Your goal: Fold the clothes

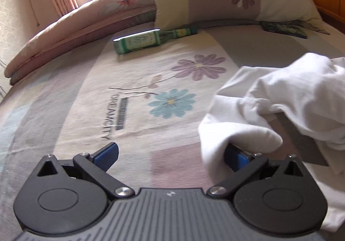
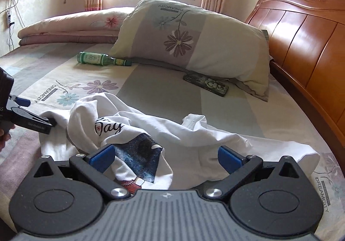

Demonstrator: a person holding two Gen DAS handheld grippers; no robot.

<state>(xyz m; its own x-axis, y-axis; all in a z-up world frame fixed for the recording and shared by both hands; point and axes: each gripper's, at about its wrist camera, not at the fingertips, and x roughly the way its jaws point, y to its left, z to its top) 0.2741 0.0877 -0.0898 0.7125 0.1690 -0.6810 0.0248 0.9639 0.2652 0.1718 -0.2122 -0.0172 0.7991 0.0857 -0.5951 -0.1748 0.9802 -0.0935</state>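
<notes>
Nearest me, one crumpled white T-shirt [image 2: 151, 133] lies on the bed [image 2: 168, 88], bunched between my right claw [image 2: 166, 158], whose jaws gape wide. My left claw [image 1: 172, 154] is spread wide too, cloth draped over its right finger. Beyond: one green bottle [image 2: 97, 59], one phone [image 2: 206, 84], one pillow [image 2: 194, 38], one folded quilt [image 2: 71, 25].

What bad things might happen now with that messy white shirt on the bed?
1. The white shirt is crumpled in a heap, so the fold may come out lumpy unless it is spread flat first.
2. The left tool is open with cloth draped over only one finger, so the shirt may slip off when lifted.
3. The green bottle and phone lie nearby; a swung shirt might hit them.
</notes>
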